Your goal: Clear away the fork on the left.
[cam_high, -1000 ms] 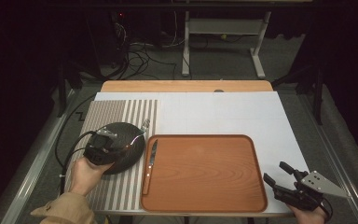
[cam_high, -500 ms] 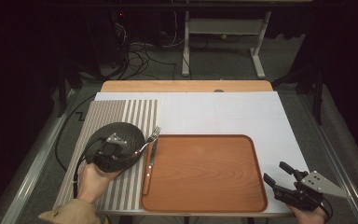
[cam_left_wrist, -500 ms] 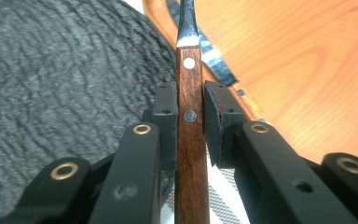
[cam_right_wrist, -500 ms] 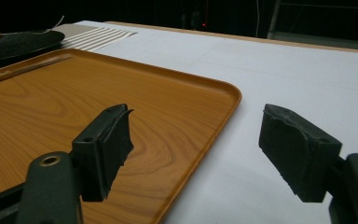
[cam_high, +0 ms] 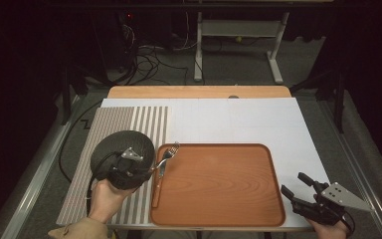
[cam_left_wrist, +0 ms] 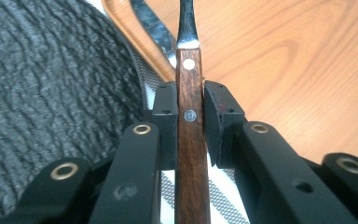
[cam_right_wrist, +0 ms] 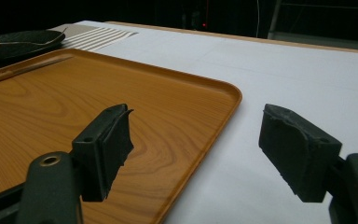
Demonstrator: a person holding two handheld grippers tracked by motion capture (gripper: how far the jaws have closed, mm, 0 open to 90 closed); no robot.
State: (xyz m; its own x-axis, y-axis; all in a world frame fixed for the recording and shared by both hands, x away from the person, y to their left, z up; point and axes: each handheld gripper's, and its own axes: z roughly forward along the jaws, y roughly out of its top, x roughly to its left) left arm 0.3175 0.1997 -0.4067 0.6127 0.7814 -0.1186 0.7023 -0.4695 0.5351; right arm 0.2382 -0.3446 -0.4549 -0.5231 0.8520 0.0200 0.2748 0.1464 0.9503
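Observation:
My left gripper (cam_high: 145, 173) is shut on the wooden handle of a fork (cam_high: 168, 153), whose tines hang over the near-left corner of the orange-brown tray (cam_high: 219, 199). In the left gripper view both black jaws of this gripper (cam_left_wrist: 189, 100) press the fork handle (cam_left_wrist: 189, 135), and the metal neck points out over the tray (cam_left_wrist: 284, 70). A knife (cam_high: 156, 191) with a wooden handle lies along the tray's left side; its blade (cam_left_wrist: 154, 29) shows there too. A dark round plate (cam_high: 114, 145) sits under my left hand. My right gripper (cam_high: 301, 191) stands open at the tray's near-right corner, its jaws (cam_right_wrist: 196, 149) holding nothing.
A striped placemat (cam_high: 129, 124) lies under the plate on the white table cover (cam_high: 238, 122). The table's right edge runs close to my right gripper. In the right gripper view the tray rim (cam_right_wrist: 223, 105) lies just ahead, with white surface (cam_right_wrist: 284, 70) beyond.
My left gripper has carried the fork from over the plate's right edge rightward and nearer, so the tines now hang over the tray's corner. The right gripper has not moved.

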